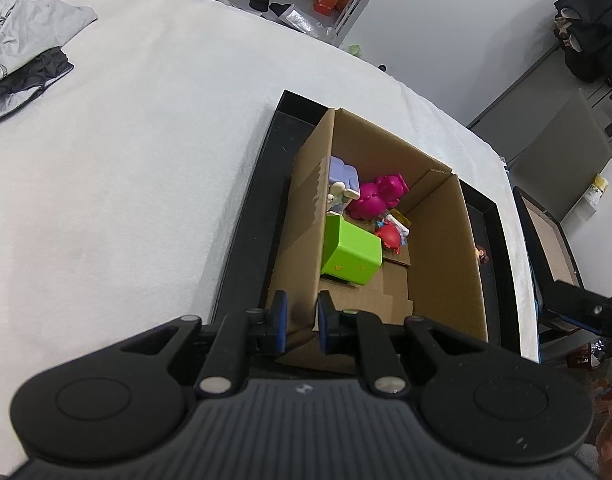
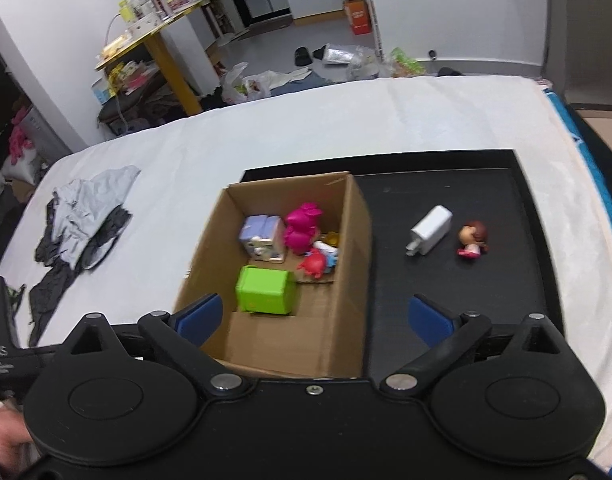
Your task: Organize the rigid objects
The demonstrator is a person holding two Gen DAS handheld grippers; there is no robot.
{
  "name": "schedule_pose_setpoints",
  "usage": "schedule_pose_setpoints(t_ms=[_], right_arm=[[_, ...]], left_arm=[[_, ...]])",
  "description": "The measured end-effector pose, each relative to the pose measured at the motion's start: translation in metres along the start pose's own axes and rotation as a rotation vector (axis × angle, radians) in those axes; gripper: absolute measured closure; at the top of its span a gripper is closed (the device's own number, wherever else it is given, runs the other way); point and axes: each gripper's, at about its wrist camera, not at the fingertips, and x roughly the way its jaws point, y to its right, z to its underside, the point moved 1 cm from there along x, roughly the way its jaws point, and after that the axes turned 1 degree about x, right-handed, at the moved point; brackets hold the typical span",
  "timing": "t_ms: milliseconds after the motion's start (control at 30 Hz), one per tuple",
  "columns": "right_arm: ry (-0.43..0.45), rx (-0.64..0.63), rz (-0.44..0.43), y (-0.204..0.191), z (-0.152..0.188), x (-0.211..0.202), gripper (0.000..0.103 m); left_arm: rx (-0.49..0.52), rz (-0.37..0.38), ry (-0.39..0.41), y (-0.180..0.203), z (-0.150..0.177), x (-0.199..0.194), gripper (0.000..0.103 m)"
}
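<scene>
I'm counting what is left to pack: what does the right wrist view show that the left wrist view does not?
Only the right wrist view shows the white charger lying on the black tray outside the box, and the right gripper with its jaws wide and nothing between them. Only the left wrist view shows the left gripper shut on the near wall of the cardboard box. Both show the box, the green cube and pink toy in it, and the small doll on the tray.
</scene>
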Motion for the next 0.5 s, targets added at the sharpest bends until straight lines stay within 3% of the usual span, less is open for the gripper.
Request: schedule_pose_setpoints(t_ms=[167,500], right_arm=[[0.007,0.004,0.08,0.014,0.006,-0.002,0.002],[0.001,0.017,0.045,0.035,0.01,-0.011,0.002]], left_arm=[[0.003,-0.006,0.001,0.0,0.0,0.0,0.089],[0.002,-0.011,0.001,0.0,-0.001,0.0,0.089]])
